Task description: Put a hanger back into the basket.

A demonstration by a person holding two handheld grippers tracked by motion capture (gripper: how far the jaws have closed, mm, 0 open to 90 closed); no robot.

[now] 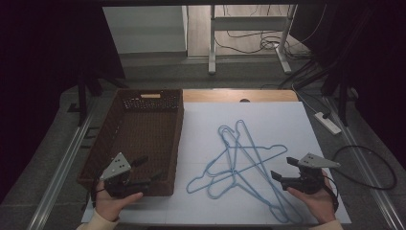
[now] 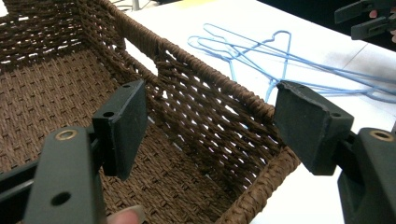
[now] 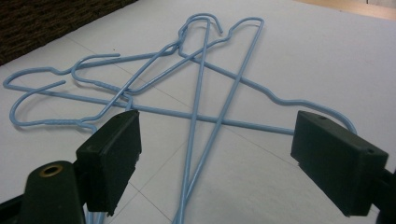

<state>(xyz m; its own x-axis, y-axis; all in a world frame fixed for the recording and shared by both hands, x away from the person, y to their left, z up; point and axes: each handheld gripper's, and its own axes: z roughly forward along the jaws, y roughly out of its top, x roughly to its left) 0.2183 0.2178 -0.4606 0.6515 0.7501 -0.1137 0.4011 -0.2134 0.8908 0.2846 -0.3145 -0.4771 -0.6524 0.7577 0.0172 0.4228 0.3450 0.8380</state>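
Tangled light blue wire hangers (image 1: 239, 160) lie crossed on the white sheet (image 1: 268, 120) in the middle of the table. To their left stands an empty brown wicker basket (image 1: 139, 139). My left gripper (image 1: 148, 170) hovers open at the basket's near right corner. In the left gripper view its jaws (image 2: 215, 121) straddle the basket's right wall (image 2: 205, 79) without touching it, and the hangers (image 2: 261, 44) lie beyond. My right gripper (image 1: 284, 168) is open just right of the hangers. Its jaws (image 3: 215, 158) stand wide above the hangers (image 3: 201, 93), with nothing gripped.
The other gripper (image 2: 369, 18) shows at the top right of the left gripper view. A power strip (image 1: 328, 122) and cables (image 1: 368, 167) lie on the floor to the right. A metal frame (image 1: 249, 43) stands beyond the table. A basket corner (image 3: 46, 23) appears far left.
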